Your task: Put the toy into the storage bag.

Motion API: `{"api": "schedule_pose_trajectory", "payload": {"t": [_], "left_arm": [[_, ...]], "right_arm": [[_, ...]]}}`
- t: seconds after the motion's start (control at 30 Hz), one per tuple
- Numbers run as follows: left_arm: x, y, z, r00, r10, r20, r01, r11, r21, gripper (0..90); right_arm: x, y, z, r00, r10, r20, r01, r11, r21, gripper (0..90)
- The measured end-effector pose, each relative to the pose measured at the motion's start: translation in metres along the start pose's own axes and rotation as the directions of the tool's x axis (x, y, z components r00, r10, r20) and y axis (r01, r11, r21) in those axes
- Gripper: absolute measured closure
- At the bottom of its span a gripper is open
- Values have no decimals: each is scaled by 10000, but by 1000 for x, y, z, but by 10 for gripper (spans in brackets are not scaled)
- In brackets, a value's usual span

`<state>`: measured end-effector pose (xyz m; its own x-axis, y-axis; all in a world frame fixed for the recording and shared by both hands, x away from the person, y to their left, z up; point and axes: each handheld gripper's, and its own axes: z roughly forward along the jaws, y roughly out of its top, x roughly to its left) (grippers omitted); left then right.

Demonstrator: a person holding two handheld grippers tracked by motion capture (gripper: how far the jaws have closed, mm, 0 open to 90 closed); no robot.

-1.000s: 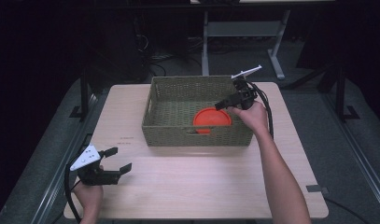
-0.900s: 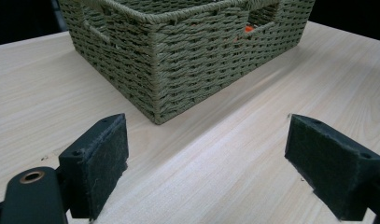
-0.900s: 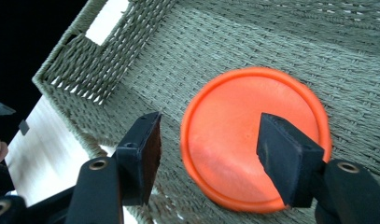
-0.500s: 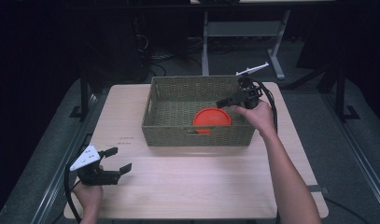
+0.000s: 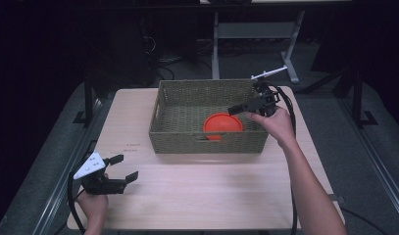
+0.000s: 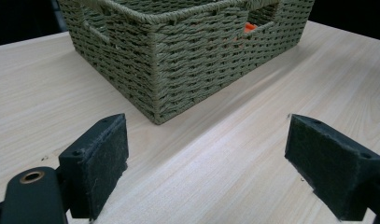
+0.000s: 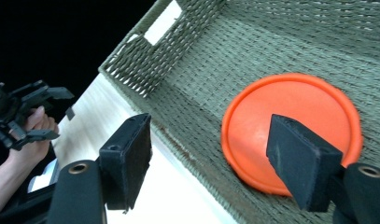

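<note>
The right gripper [image 5: 243, 106] is hanging over the right end of the woven basket [image 5: 182, 139], its jaws spread wide and gripping nothing. In the right gripper view the jaws are framing the orange disc [image 7: 290, 130], which is lying flat on the basket floor toward the near right part, close to the near wall; one jaw is overlapping the disc's lower edge in that view, the other is sitting over the basket's near rim. Whether the jaws are touching the disc cannot be told. The basket walls are standing around the disc on all sides, and the near wall's handle slot [image 6: 260, 16] is letting a sliver of orange show through in the left gripper view.

The left gripper [image 5: 119, 169] is resting low at the near left corner of the counter [image 5: 211, 196], well apart from the basket, its jaws likewise released and empty, pointing toward the basket's near corner across bare wood. Its cable [image 5: 72, 205] is looping off the counter's near edge.

Behind the counter, a pale metal frame [image 5: 256, 34] is standing on the dark floor.
</note>
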<state>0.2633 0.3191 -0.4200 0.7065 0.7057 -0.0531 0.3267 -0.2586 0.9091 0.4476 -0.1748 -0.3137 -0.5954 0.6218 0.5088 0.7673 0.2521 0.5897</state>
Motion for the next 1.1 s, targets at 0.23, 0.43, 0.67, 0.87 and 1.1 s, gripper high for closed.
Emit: {"api": "schedule_pose_trajectory", "payload": {"t": [0.23, 0.43, 0.67, 0.87, 1.1], "left_arm": [[1, 0, -1, 10000, 26, -47, -26, 10000, 1, 126], [0, 0, -1, 10000, 13, -36, -13, 10000, -19, 127], [1, 0, -1, 10000, 21, -41, -21, 10000, 30, 126], [1, 0, -1, 10000, 29, -38, -29, 10000, 30, 127], [0, 0, -1, 10000, 8, -21, -8, 10000, 21, 126]], "right_arm": [[5, -9, -8, 9993, -240, -271, 238, 9997, -68, 287], [9, -19, -16, 9982, -405, -443, 399, 9991, -149, 286], [10, -32, -26, 9971, -479, -584, 467, 9987, -217, 284], [10, -43, -32, 9962, -570, -664, 550, 9980, -320, 280], [11, -54, -39, 9957, -616, -693, 593, 9976, -352, 278]]}}
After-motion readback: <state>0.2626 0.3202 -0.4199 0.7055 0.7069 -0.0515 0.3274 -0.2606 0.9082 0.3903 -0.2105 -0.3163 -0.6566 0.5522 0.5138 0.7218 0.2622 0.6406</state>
